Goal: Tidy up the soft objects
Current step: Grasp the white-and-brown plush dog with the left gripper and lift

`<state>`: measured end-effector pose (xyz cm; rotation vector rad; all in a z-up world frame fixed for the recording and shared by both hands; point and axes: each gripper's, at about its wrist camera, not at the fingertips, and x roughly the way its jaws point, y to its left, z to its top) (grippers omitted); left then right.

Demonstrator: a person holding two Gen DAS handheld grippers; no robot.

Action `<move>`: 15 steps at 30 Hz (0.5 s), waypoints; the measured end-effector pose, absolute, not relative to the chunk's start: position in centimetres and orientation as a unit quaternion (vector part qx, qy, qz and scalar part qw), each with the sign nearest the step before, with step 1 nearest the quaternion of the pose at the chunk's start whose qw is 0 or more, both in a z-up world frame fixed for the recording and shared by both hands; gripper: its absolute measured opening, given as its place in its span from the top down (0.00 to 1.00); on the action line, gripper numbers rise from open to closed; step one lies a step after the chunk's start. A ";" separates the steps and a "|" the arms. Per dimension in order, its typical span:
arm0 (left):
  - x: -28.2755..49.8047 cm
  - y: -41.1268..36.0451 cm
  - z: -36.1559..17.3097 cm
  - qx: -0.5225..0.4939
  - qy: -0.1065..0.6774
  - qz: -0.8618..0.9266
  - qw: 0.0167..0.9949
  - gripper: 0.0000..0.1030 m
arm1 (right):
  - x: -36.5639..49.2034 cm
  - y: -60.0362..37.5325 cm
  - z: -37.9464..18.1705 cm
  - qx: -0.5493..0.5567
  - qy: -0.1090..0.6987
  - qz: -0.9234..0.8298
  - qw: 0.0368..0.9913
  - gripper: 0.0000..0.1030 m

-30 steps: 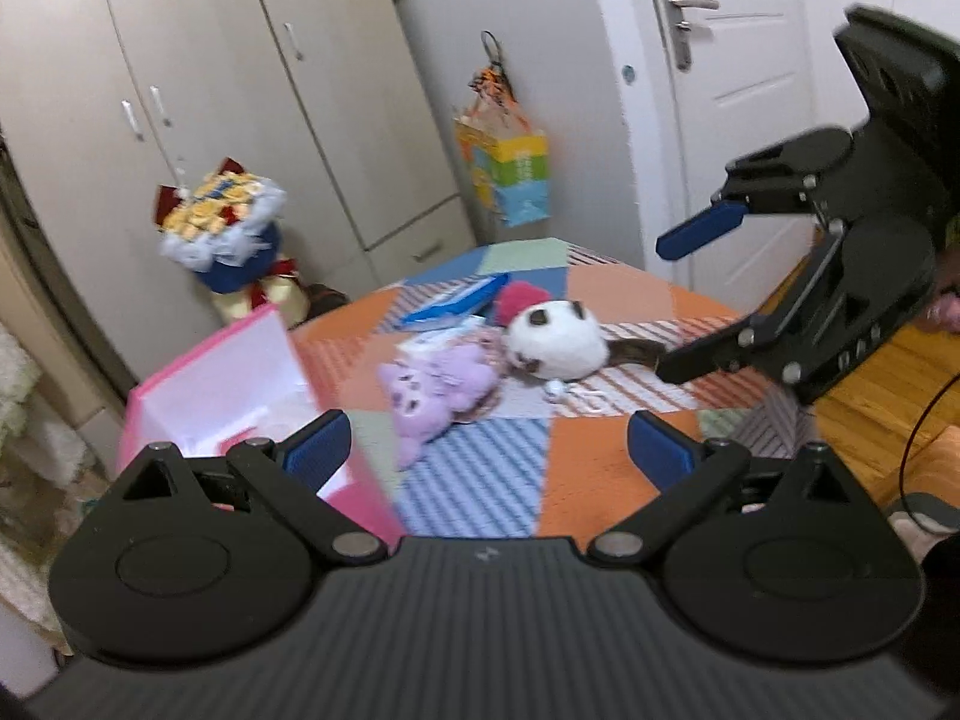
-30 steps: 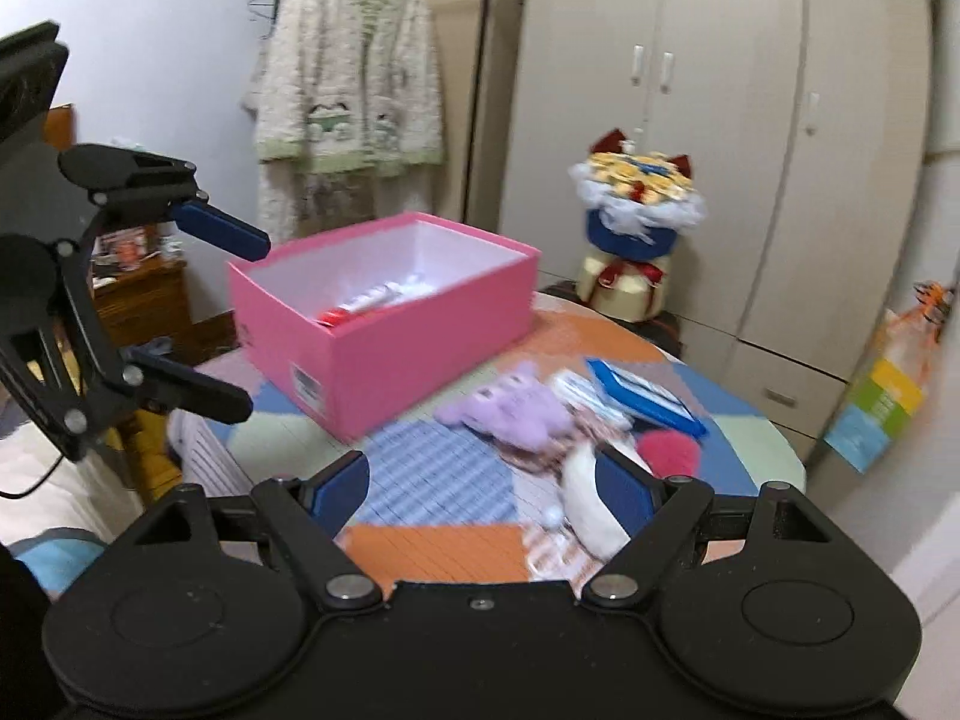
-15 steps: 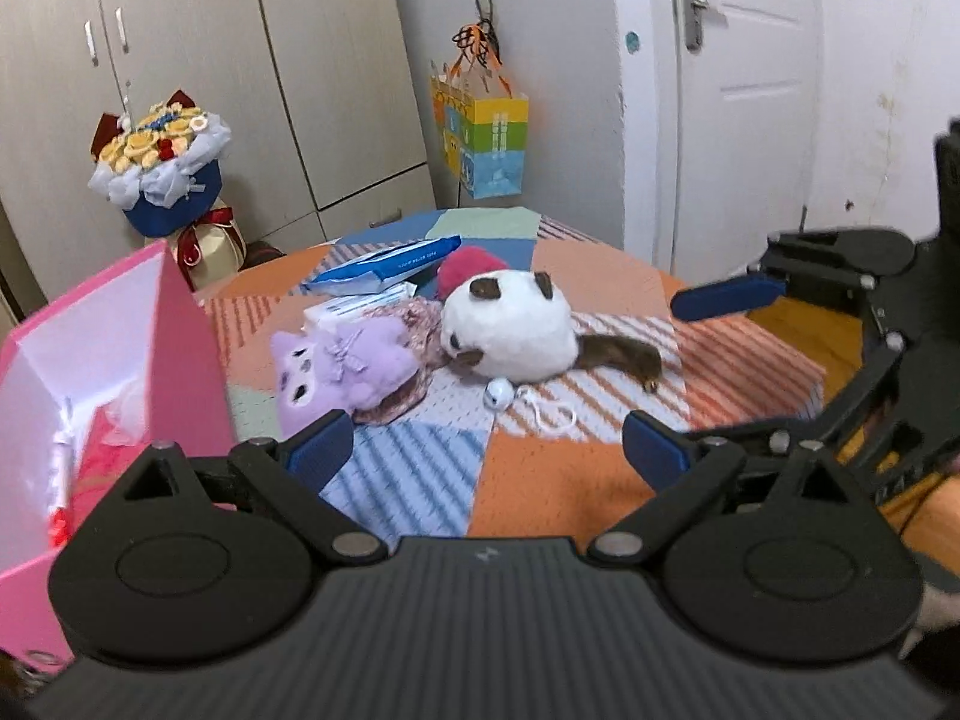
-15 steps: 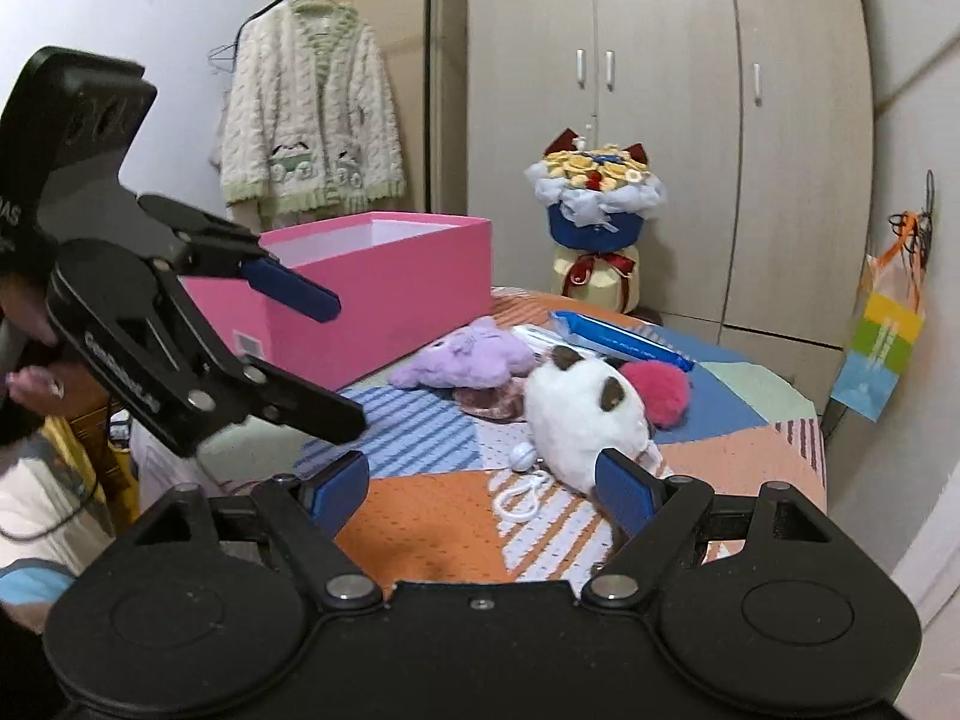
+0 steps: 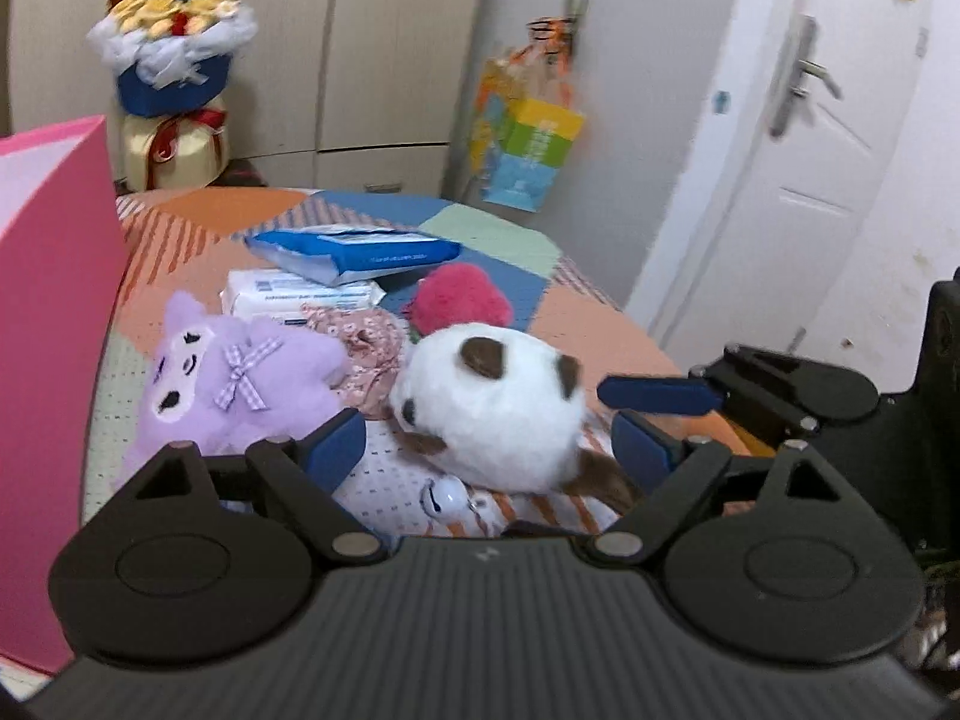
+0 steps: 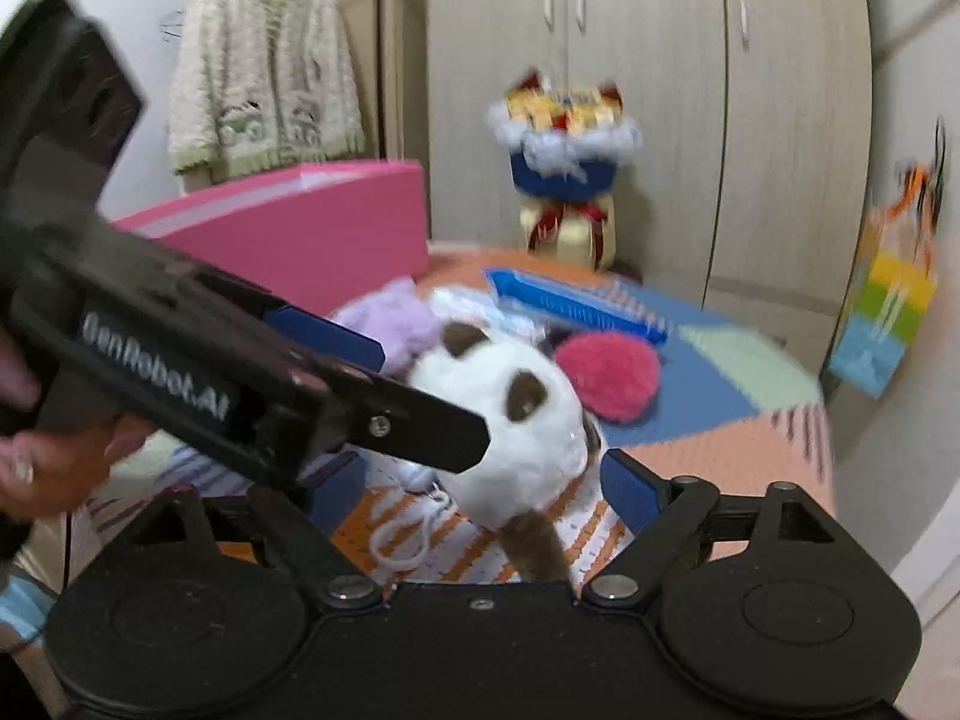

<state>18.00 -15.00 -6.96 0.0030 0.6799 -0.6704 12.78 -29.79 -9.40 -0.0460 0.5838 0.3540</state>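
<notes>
A white plush with brown patches (image 5: 492, 402) lies on the patchwork table (image 5: 240, 210), a small bell (image 5: 444, 495) and a white cord loop (image 6: 402, 534) by it. My left gripper (image 5: 489, 450) is closing, the plush lying just ahead between its jaws, pads clear of it. My right gripper (image 6: 480, 483) is opening around the same plush (image 6: 516, 408) from the other side; one of its fingers (image 5: 660, 395) reaches the plush's right flank. A purple plush (image 5: 240, 390) lies left of it, a pink pompom (image 5: 459, 300) behind. The left gripper's fingers (image 6: 420, 420) cross the right wrist view.
An open pink box (image 5: 54, 330) stands at the table's left. Behind the toys lie a blue packet (image 5: 354, 249), a white tissue pack (image 5: 300, 297) and a floral cloth (image 5: 366, 342). A bouquet (image 5: 168, 60), wardrobes, a hanging bag (image 5: 528, 138) and a door surround the table. A hand (image 6: 48, 468) holds the left gripper.
Both grippers have come down and closer to the white plush, which now fills the space ahead of their jaws. The left view has rolled level, and the pink box has slid to its left edge.
</notes>
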 end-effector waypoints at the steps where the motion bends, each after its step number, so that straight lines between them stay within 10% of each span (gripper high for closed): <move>1: 18.3 -15.3 -7.3 0.001 0.328 -0.318 0.890 0.14 | 13.4 -29.9 -9.6 -0.014 0.298 0.172 0.939 0.13; 15: 17.9 -15.5 -9.2 -0.035 0.331 -0.311 0.890 0.38 | 12.7 -27.9 -11.0 0.008 0.289 0.145 0.946 0.45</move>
